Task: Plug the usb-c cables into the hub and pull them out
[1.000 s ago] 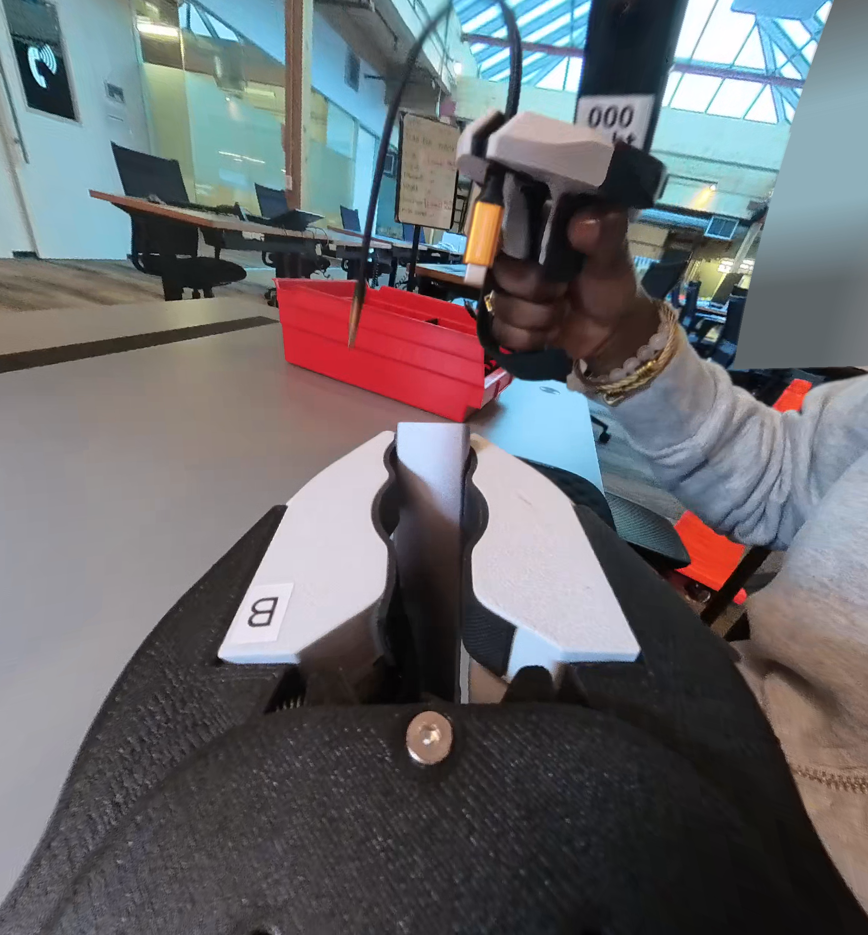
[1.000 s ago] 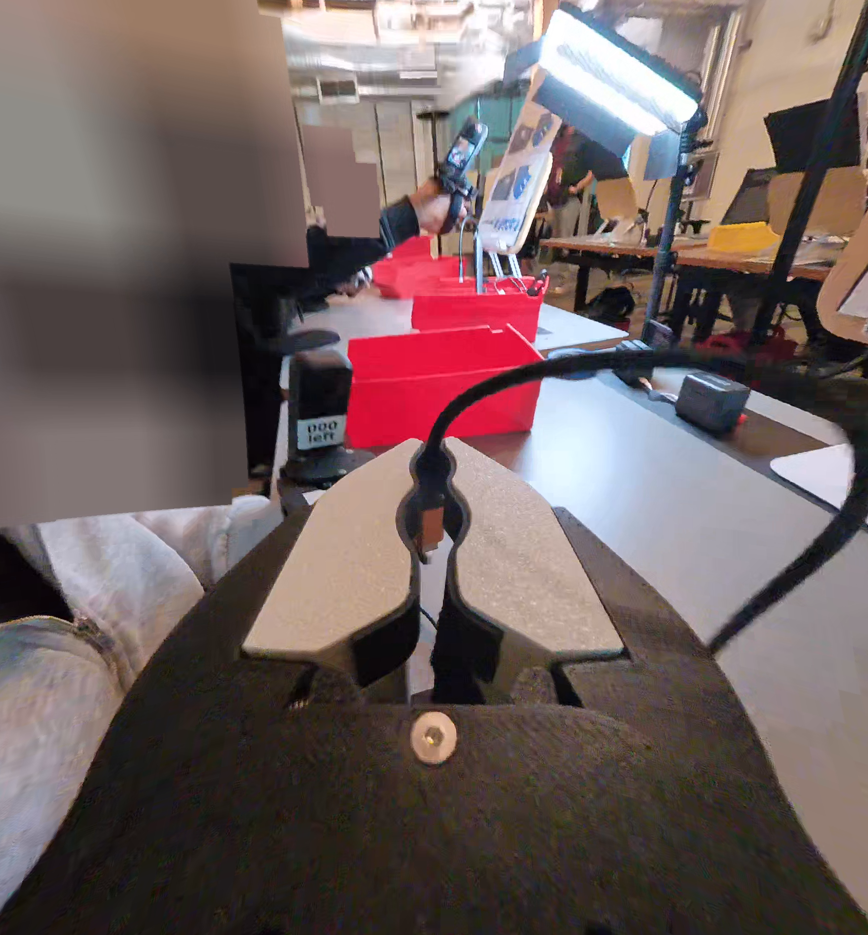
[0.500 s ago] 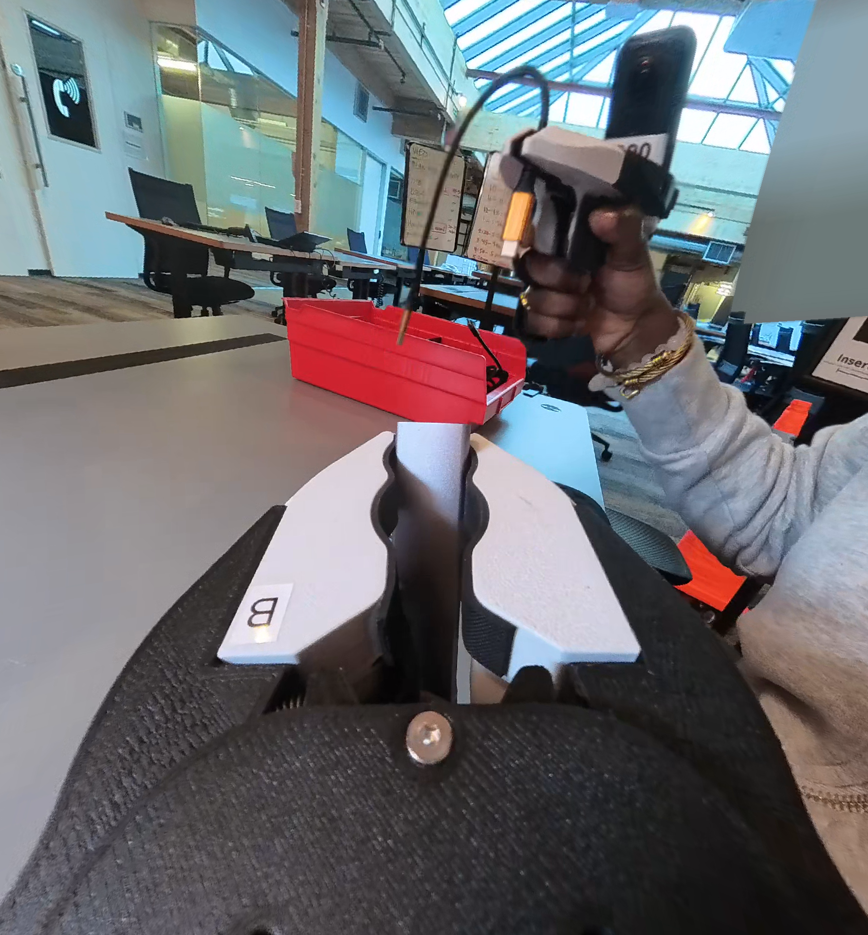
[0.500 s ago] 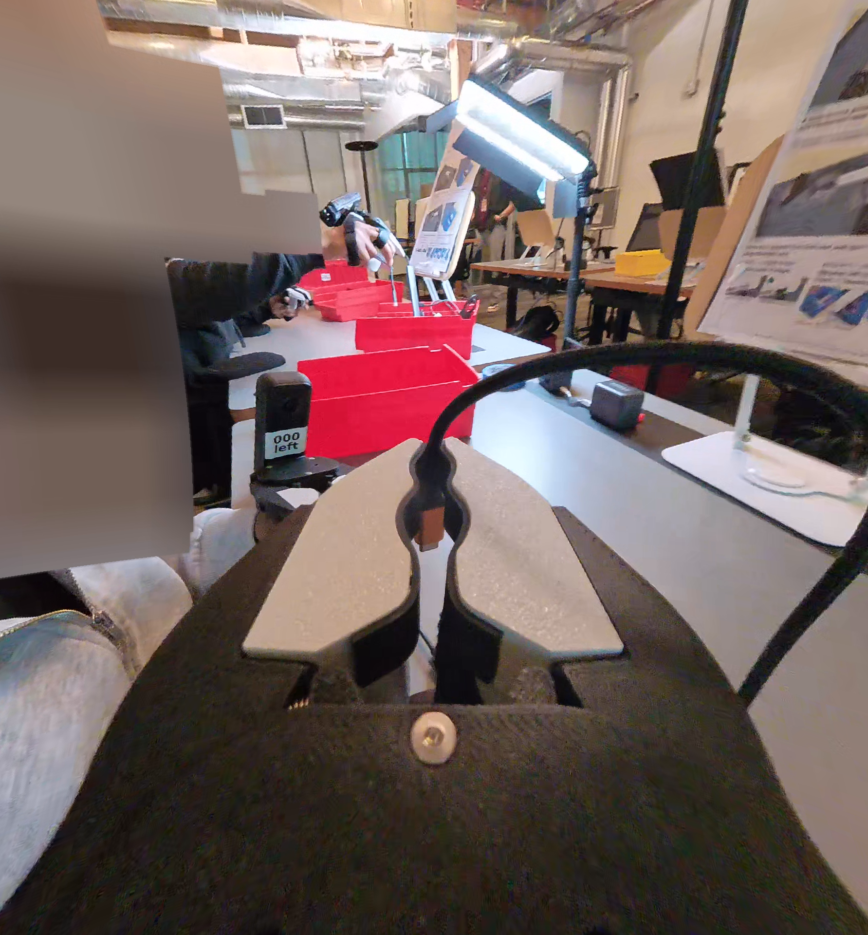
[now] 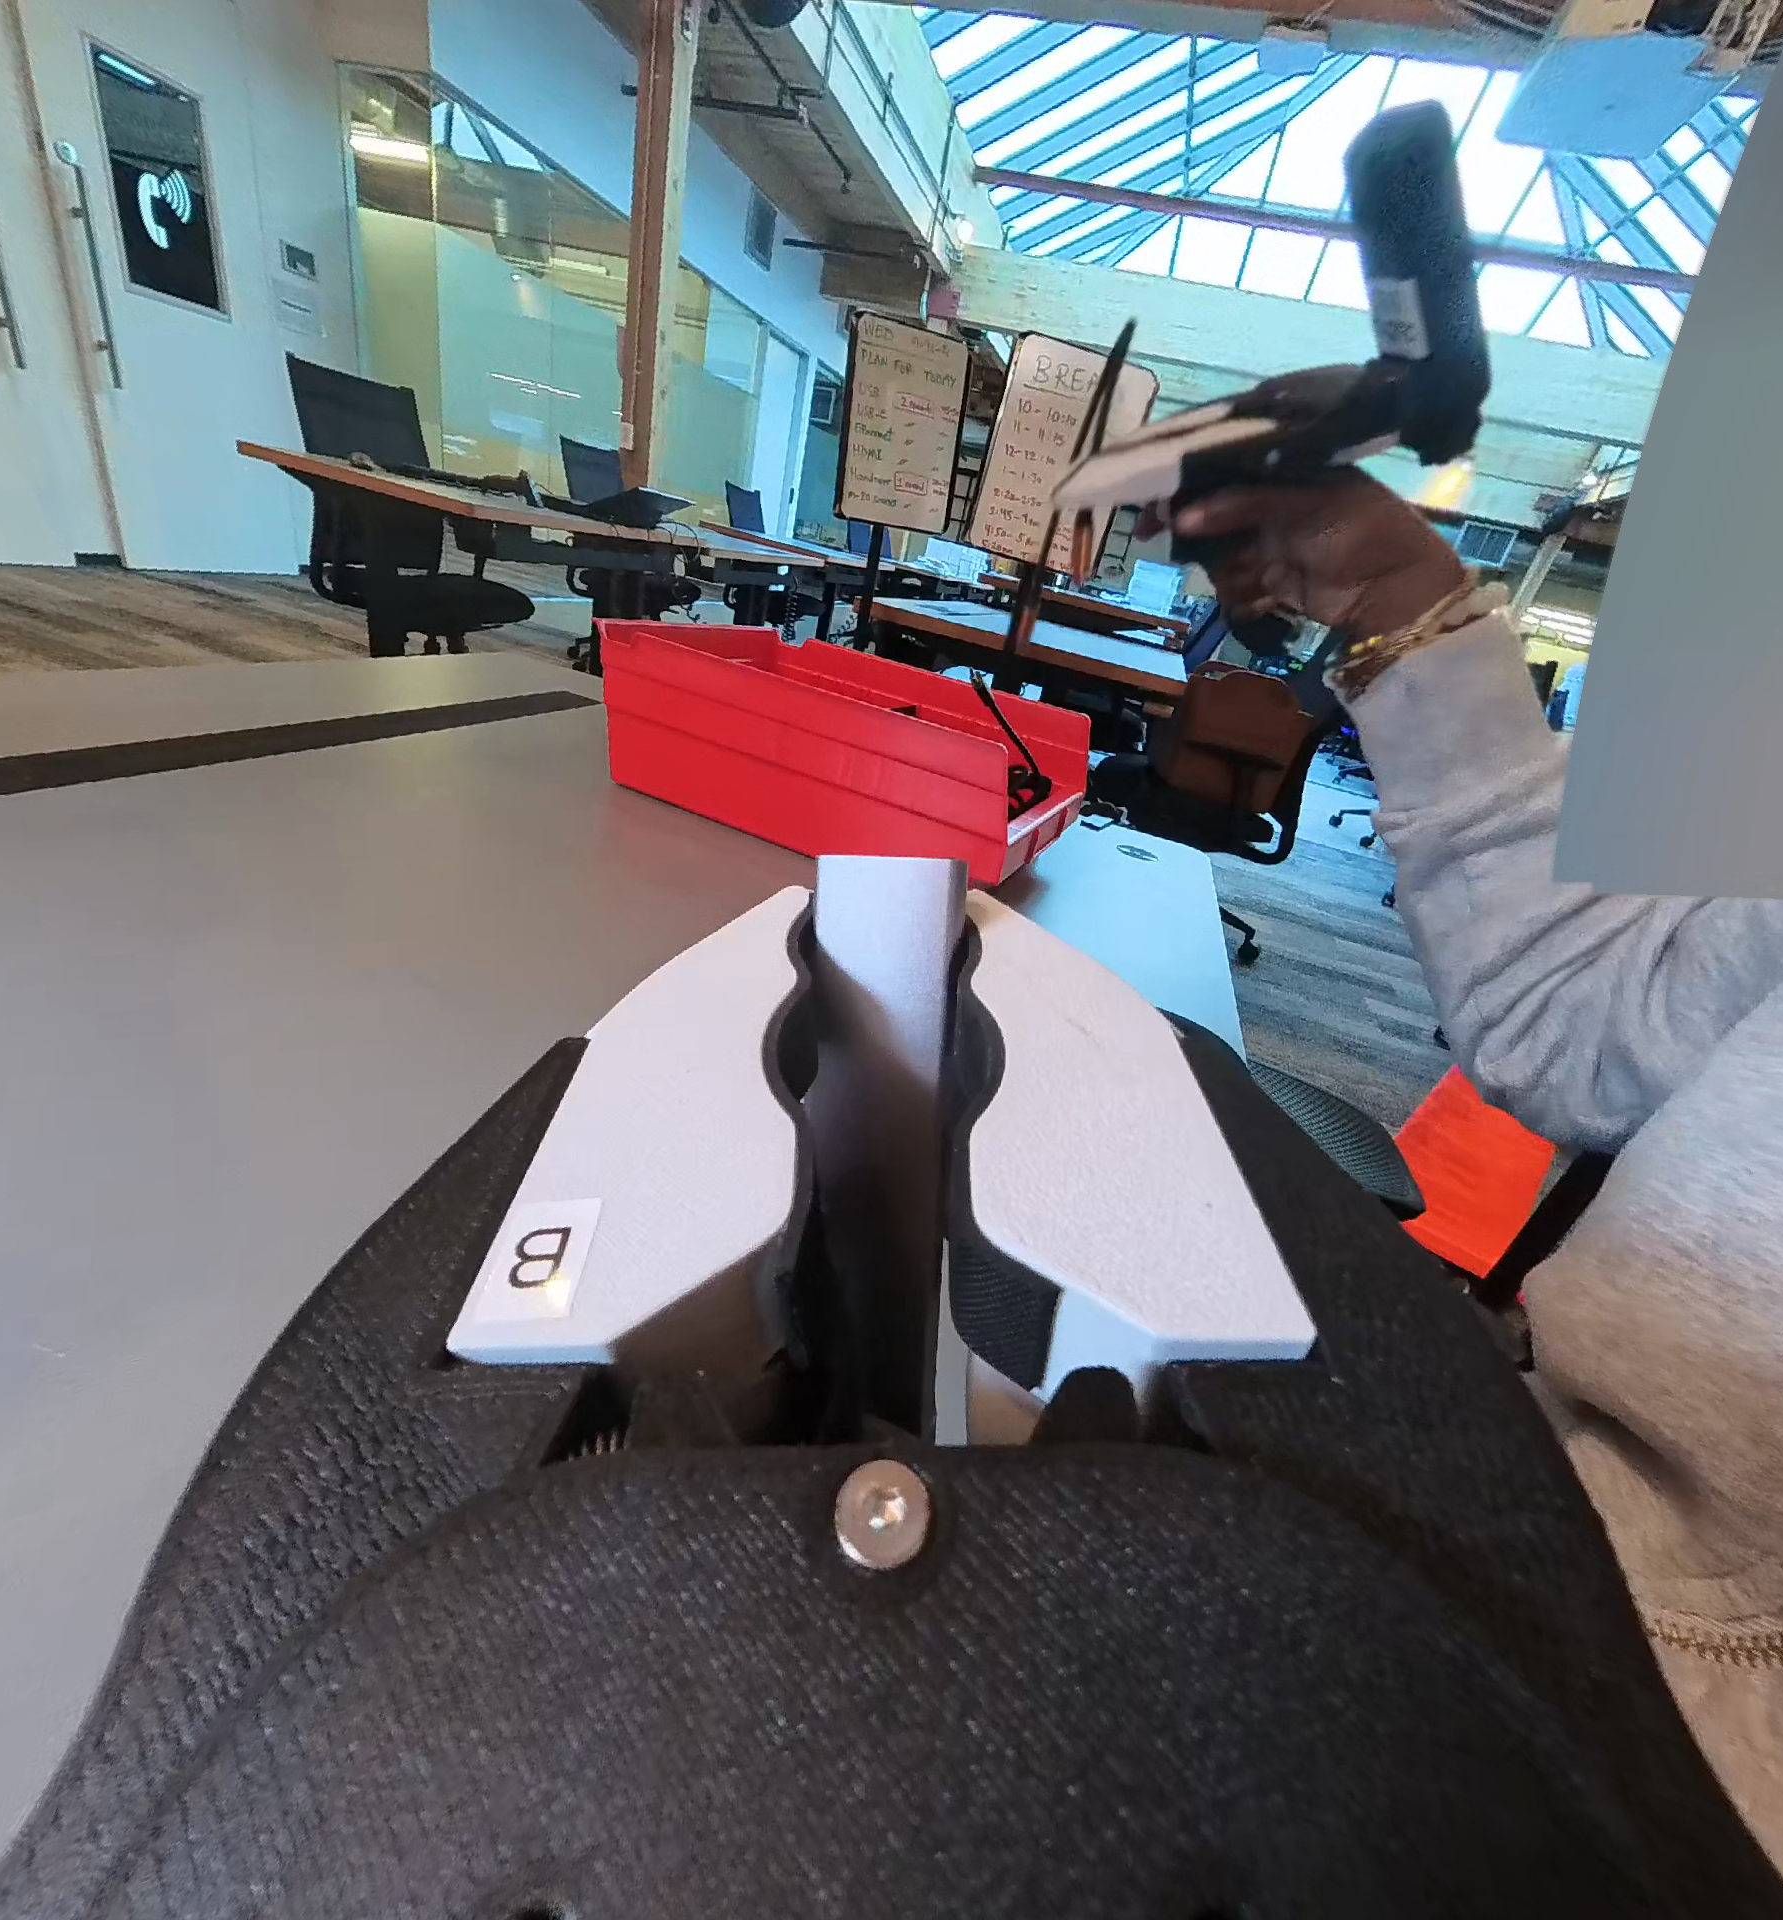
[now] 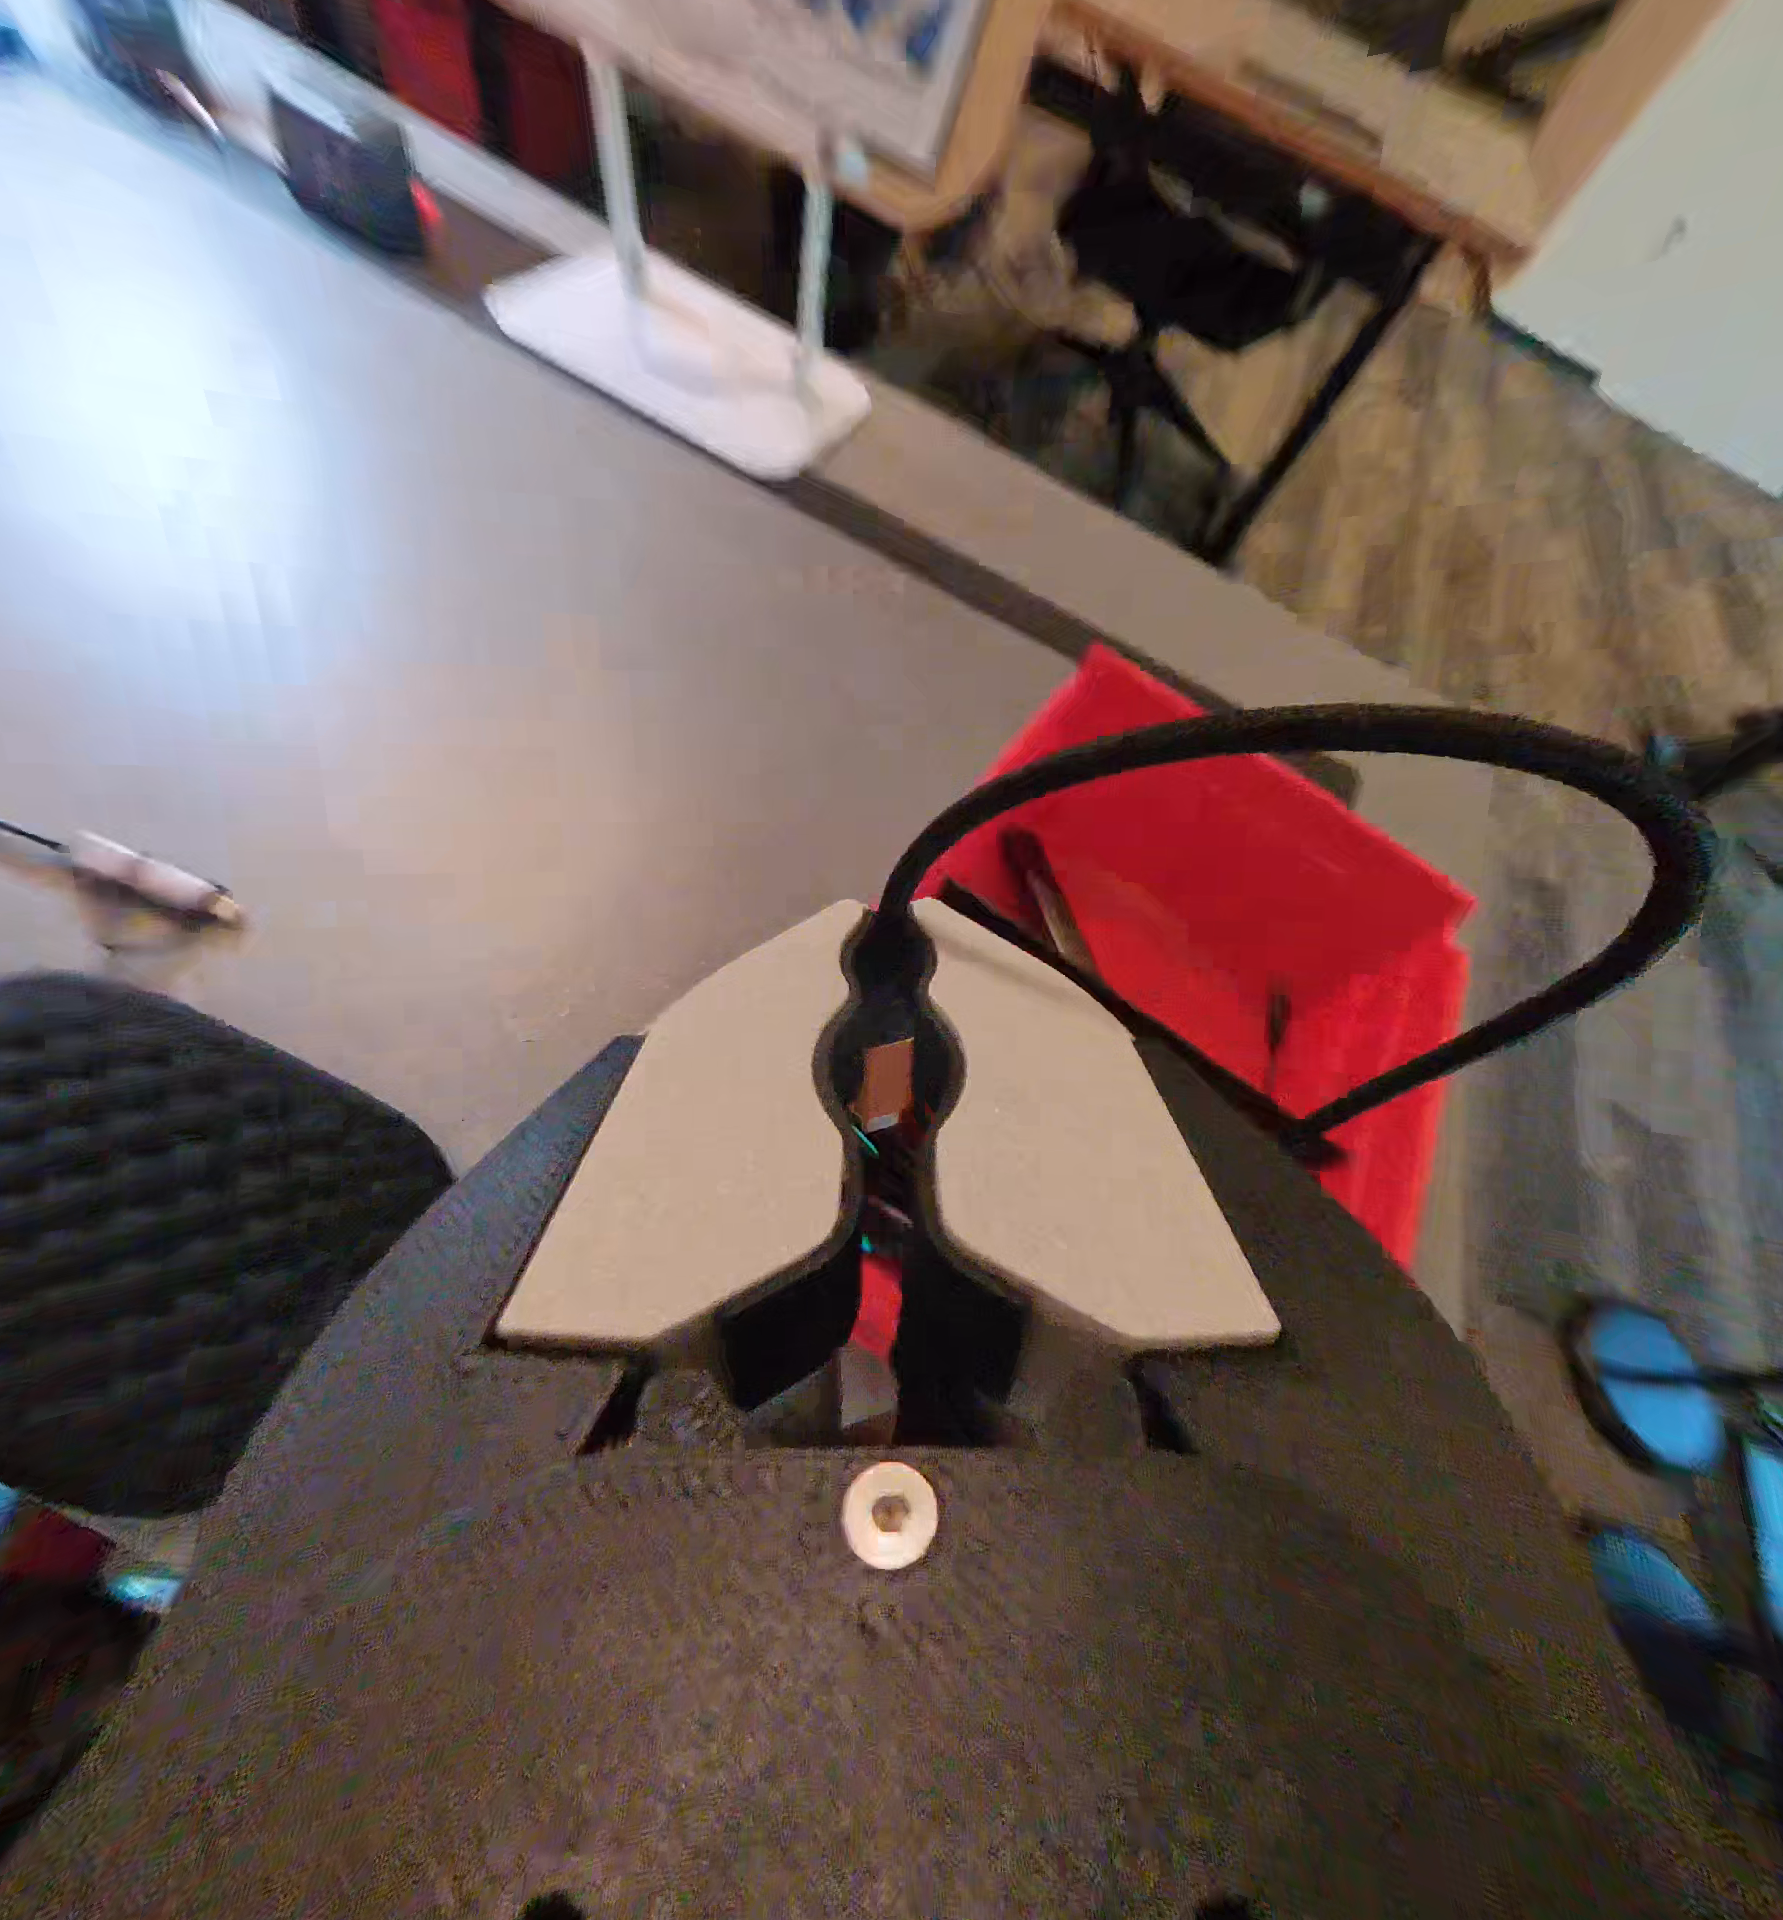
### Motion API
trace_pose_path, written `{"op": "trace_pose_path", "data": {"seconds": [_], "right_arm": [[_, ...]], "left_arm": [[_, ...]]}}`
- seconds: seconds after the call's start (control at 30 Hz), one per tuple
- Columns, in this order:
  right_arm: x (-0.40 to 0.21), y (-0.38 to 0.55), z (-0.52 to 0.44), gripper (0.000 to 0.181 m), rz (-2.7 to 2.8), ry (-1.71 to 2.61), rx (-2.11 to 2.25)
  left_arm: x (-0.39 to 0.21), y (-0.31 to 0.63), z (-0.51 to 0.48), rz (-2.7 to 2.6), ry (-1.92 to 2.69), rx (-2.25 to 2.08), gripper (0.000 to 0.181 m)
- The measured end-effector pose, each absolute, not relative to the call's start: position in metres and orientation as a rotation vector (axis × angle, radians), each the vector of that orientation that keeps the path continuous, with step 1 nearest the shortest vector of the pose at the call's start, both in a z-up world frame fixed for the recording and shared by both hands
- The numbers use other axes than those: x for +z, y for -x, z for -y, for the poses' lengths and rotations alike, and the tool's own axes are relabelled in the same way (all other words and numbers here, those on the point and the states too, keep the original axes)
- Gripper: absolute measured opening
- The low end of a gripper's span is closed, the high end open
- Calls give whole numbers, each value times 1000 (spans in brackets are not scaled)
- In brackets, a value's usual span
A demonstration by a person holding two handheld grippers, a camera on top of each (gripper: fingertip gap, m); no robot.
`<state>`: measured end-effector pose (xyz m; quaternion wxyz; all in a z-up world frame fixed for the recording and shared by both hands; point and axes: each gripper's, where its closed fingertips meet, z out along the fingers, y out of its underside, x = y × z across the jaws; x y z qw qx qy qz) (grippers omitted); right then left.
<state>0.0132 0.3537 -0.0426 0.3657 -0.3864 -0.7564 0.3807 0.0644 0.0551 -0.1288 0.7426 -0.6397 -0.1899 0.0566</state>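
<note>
Left claw (image 5: 887, 935) is clamping the grey hub (image 5: 882, 1039) steady while right claw (image 6: 892, 925), gripping the black cable (image 6: 1386, 758), is hovering over the red bin (image 6: 1230, 883).

A grey table (image 5: 243, 935) bears a red bin (image 5: 814, 748); a white stand base (image 6: 679, 364) too.

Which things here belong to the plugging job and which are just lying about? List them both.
Job:
- silver hub, clamped in the left gripper
- black usb-c cable, plug end pinched in the right gripper

Lying about:
- red bin
- white stand base
- grey connector on the table
</note>
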Motion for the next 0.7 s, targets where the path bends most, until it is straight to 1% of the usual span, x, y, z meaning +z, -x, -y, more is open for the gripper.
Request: {"op": "trace_pose_path", "data": {"seconds": [0.13,0.23,0.3,0.37,0.47,0.6,0.67,0.7], "right_arm": [[-106,-5,-407,3,2146,1081,472],[-157,-12,-417,3,2380,1142,269],[-181,-19,-421,4,2472,1125,134],[-189,-14,-425,3,2462,1047,56],[-188,-4,-423,4,2435,915,62],[-183,2,-435,6,2371,875,15],[-179,5,-429,13,2352,891,94],[-174,6,-422,21,2345,889,172]], "left_arm": [[-129,-64,-55,417,1401,125,22],[-129,-64,-56,416,1402,121,22],[-129,-64,-55,419,1400,119,22],[-129,-64,-55,423,1396,113,22],[-129,-63,-55,425,1394,104,22],[-129,-64,-55,422,1394,107,23],[-129,-64,-55,423,1394,107,23],[-129,-63,-55,424,1394,106,22]]}}
